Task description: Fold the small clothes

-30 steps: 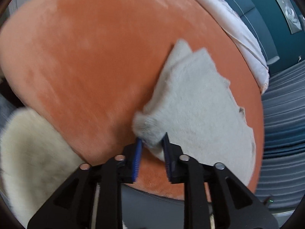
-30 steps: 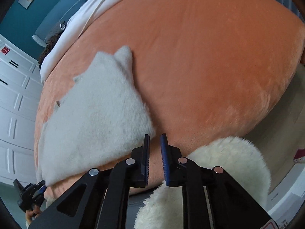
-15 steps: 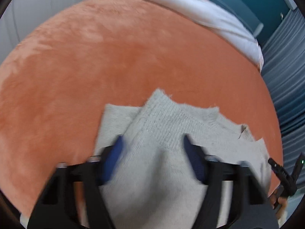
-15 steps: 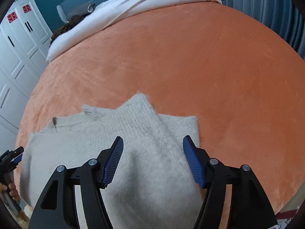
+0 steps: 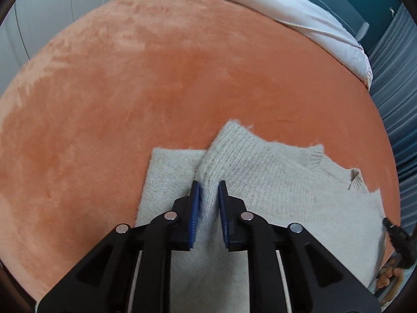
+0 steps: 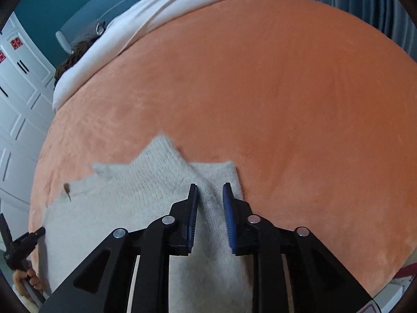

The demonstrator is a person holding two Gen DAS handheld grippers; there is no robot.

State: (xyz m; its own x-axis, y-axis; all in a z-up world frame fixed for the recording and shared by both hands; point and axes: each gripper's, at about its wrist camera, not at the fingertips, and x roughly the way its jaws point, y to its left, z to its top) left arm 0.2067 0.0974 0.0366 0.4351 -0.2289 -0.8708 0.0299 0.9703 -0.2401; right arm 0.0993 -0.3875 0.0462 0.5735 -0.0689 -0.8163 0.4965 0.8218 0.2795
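A small cream knit sweater (image 5: 273, 182) lies flat on the orange plush bed cover (image 5: 156, 78), with a sleeve folded over its body. My left gripper (image 5: 208, 190) is closed down on a ridge of the sweater's sleeve fabric, which fills the gap between the blue pads. In the right wrist view the sweater (image 6: 130, 195) lies low and left. My right gripper (image 6: 210, 191) sits over the sweater's other edge with its jaws partly apart and fabric between them; a firm pinch is not evident.
The orange cover (image 6: 286, 91) stretches far ahead in both views. A white duvet (image 5: 299, 18) lies along the far edge against a teal headboard. White wardrobe doors (image 6: 15, 91) stand at the left. Blue curtains (image 5: 396, 91) hang at the right.
Both grippers were wide open over the sweater half a second ago. Now both have narrowed, the left closing onto a ridge of sleeve fabric. One second ago they were at the bed's edge.
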